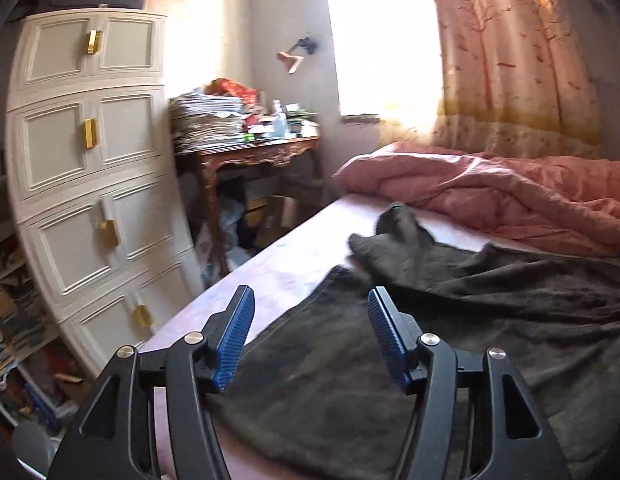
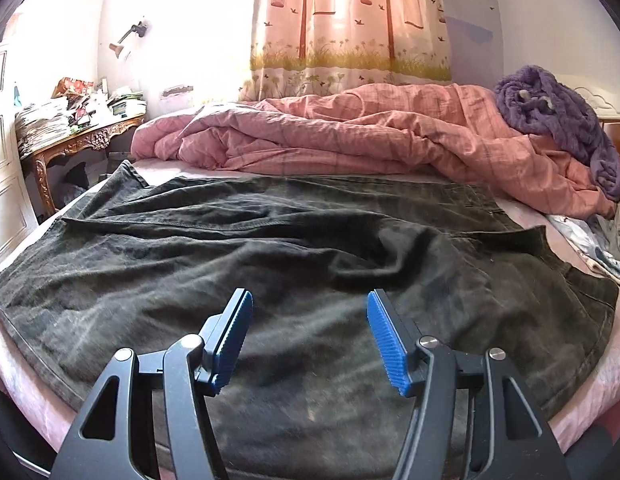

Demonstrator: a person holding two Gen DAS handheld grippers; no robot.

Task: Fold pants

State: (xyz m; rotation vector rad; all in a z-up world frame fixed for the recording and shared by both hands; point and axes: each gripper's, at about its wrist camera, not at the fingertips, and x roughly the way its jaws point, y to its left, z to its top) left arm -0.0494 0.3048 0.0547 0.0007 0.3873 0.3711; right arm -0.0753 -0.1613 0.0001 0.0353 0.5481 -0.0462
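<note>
Pants (image 2: 294, 248) lie spread across your bed (image 2: 26, 392). Your left tongs (image 1: 310, 334) and right tongs (image 2: 310, 336) stand open above the fabric, gripping nothing.

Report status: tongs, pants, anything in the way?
Left tongs open, empty. Right tongs open, empty. Pants spread rumpled on bed. Pink quilt bunched just beyond them.

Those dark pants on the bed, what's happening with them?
A person is folding the dark pants, using a grabbing tool in each hand. The pants lie spread out and wrinkly on the bed, in front of a bunched-up pink blanket. Right now both the left tool and the right tool are open above the cloth, holding nothing. One corner at the far end sticks up.
</note>
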